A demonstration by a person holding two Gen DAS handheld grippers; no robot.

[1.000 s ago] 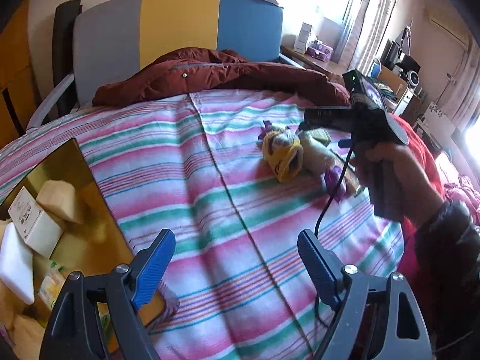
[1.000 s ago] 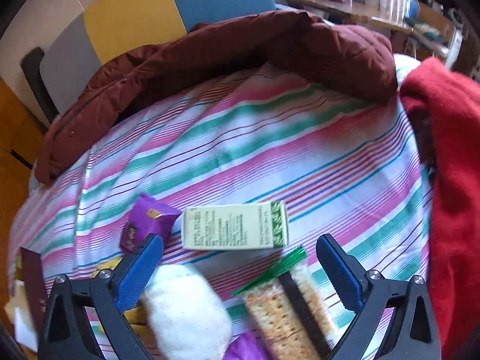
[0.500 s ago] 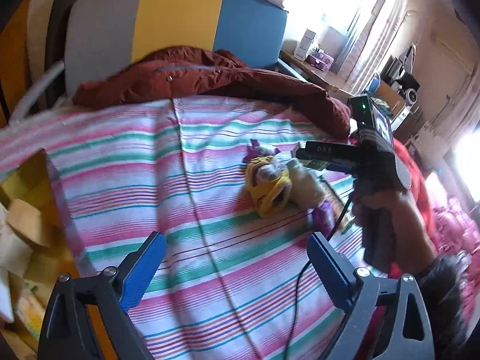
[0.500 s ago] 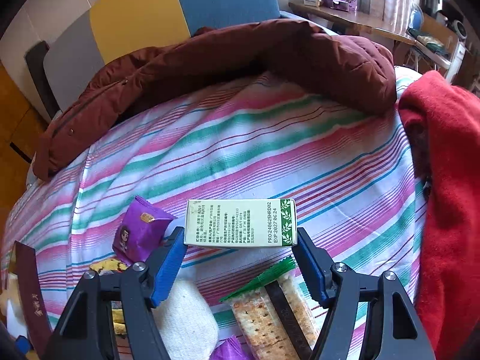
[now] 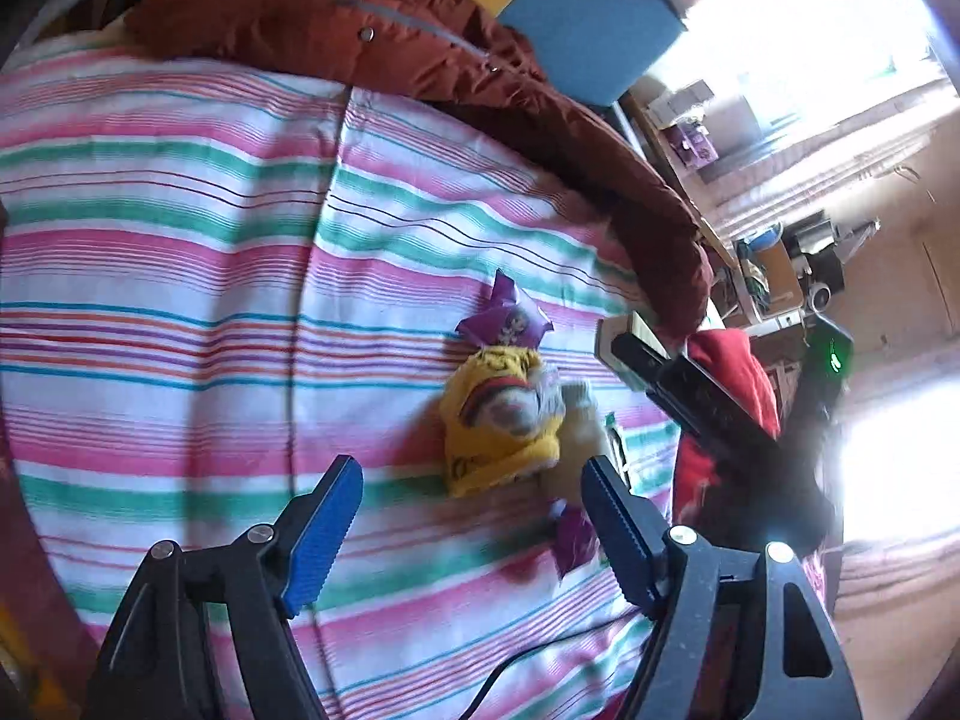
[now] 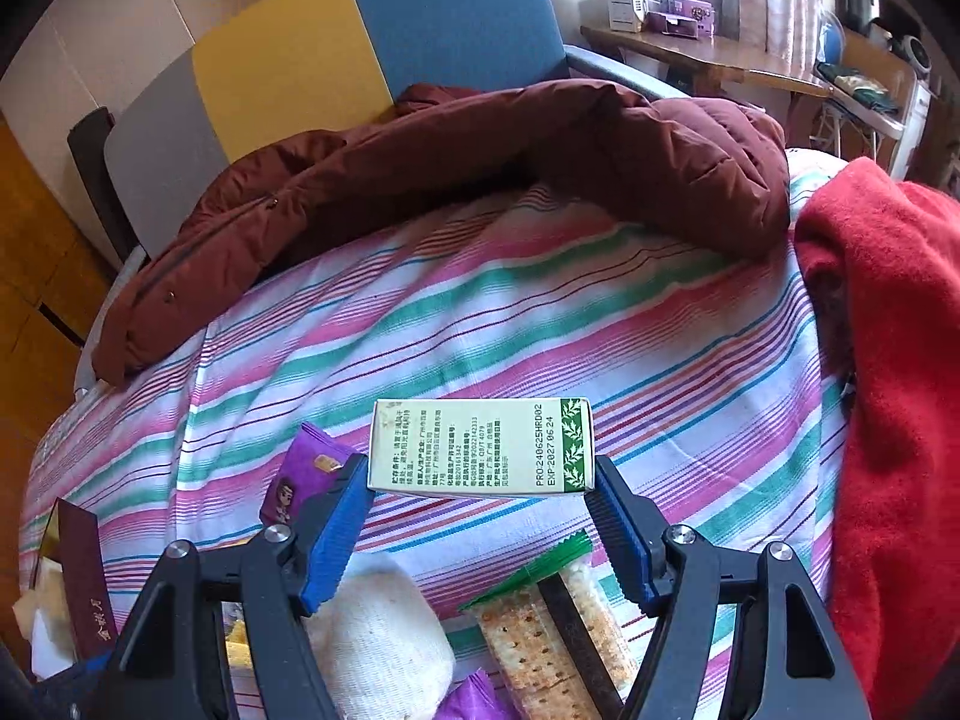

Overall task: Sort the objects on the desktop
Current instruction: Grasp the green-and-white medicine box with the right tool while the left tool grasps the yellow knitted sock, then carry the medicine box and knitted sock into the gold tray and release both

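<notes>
My right gripper [image 6: 480,480] is shut on a green-and-white carton [image 6: 480,447], its blue pads pressing both short ends just above the striped bedspread [image 6: 600,324]. My left gripper [image 5: 471,480] hangs over the same bedspread with its jaws closing and nothing between the pads. A yellow-and-white plush toy [image 5: 498,420] lies just past its fingertips. A purple snack packet [image 5: 507,321] lies beyond the toy, and a second purple packet [image 5: 573,534] sits by the right finger. A cracker pack [image 6: 552,630] and the toy's white part [image 6: 378,642] lie under the right gripper.
A maroon jacket [image 6: 480,162] lies across the far side of the bed. A red blanket [image 6: 888,390] is heaped on the right. A dark red box [image 6: 84,576] stands at the left edge. Behind the bed are a grey, yellow and blue headboard [image 6: 360,48] and a wooden desk [image 6: 690,54].
The right gripper closed on the carton and raised it a little. The left gripper swung right and rolled, bringing the plush toy close to its fingers; the yellow box of items left its view.
</notes>
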